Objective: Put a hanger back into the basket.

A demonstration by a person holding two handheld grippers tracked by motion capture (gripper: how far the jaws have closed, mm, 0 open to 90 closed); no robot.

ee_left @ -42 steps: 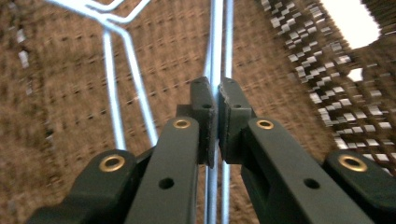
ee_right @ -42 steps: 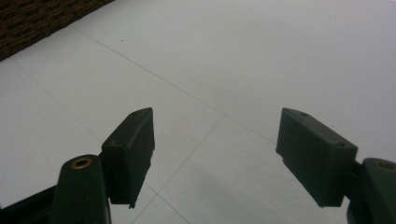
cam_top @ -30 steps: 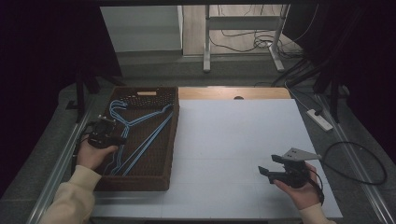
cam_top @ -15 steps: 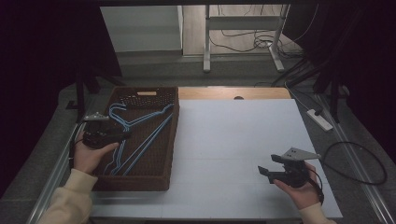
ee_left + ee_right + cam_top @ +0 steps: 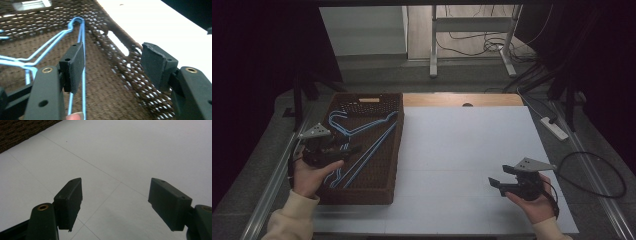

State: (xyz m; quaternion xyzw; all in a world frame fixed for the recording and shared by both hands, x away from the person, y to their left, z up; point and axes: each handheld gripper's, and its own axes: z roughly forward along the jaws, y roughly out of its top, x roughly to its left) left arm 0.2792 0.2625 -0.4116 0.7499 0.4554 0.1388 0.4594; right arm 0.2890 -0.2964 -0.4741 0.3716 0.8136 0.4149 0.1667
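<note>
Left gripper view shows the left gripper (image 5: 110,63), jaws just opening wide and gripping nothing, above thin, light, springy blue wire hangers (image 5: 82,72) in the brown basket (image 5: 120,45); grab one straight wire.

Right tool (image 5: 116,202) hangs wide apart over white table (image 5: 140,152) — brown basket (image 5: 22,130) at corner.

High view looks down over the table (image 5: 462,150); left gripper view, somewhat blurred, shares its basket (image 5: 362,185) up close.

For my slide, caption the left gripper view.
Open left gripper above the brown woven basket, nothing between its fingers, blue wire hangers lying inside.
</note>
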